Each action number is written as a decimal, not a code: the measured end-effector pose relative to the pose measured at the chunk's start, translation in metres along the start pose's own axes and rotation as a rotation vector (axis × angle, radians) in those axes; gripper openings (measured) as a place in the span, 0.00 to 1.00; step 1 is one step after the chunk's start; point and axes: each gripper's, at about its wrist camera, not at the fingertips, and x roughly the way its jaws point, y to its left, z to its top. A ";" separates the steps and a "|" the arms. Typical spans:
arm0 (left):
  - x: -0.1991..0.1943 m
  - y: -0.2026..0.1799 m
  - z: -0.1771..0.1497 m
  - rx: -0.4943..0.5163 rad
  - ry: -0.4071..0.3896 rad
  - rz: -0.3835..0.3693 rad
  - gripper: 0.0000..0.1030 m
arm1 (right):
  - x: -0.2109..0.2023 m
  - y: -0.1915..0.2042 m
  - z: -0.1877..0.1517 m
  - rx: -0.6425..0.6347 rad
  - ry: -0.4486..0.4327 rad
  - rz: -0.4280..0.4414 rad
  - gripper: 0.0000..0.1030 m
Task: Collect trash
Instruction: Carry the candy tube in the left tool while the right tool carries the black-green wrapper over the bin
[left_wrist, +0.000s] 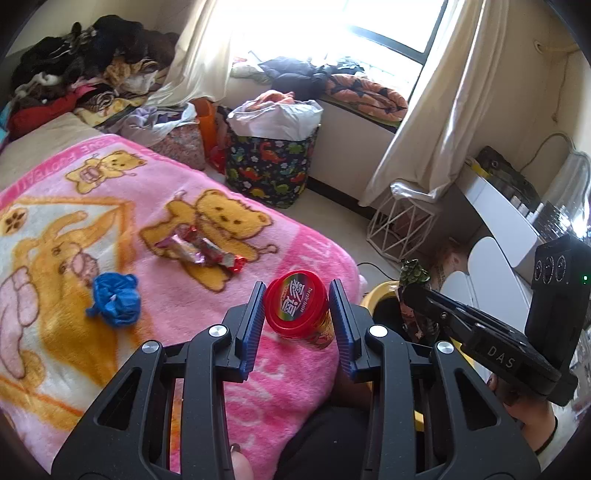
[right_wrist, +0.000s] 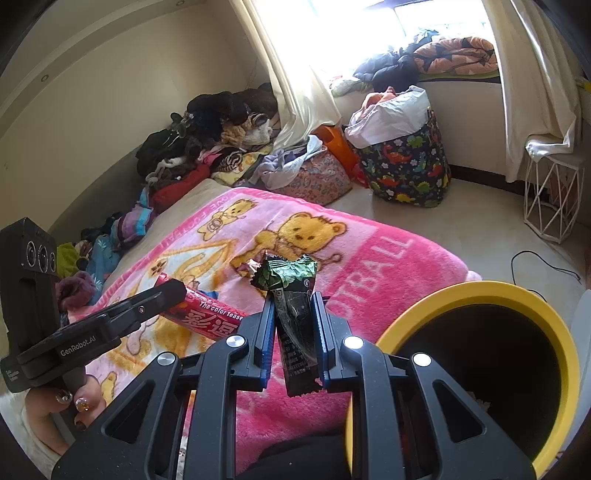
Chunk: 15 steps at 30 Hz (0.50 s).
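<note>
My left gripper (left_wrist: 296, 295) is shut on a red snack canister (left_wrist: 301, 314) with a red lid, held over the pink blanket's edge; the canister also shows in the right wrist view (right_wrist: 207, 317). My right gripper (right_wrist: 293, 306) is shut on a dark green wrapper (right_wrist: 291, 291), held beside the yellow-rimmed black bin (right_wrist: 480, 291). The wrapper also shows in the left wrist view (left_wrist: 413, 280), above the bin (left_wrist: 380, 295). A crumpled red and silver wrapper (left_wrist: 201, 249) and a blue crumpled scrap (left_wrist: 114, 299) lie on the blanket.
The pink teddy-bear blanket (left_wrist: 258, 387) covers the bed. Clothes (left_wrist: 85, 70) are piled at the bed's far end. A dinosaur-print bag (left_wrist: 273, 166) and a white wire stool (left_wrist: 399, 225) stand on the floor by the window. A white desk (left_wrist: 498, 206) is at the right.
</note>
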 end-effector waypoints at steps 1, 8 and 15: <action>0.000 -0.003 0.001 0.004 0.000 -0.006 0.27 | -0.003 -0.001 0.000 0.001 -0.003 -0.004 0.18; 0.003 -0.025 0.004 0.034 0.000 -0.037 0.27 | -0.019 -0.012 0.003 0.011 -0.025 -0.025 0.18; 0.006 -0.046 0.005 0.065 0.006 -0.068 0.27 | -0.038 -0.030 0.001 0.037 -0.043 -0.056 0.18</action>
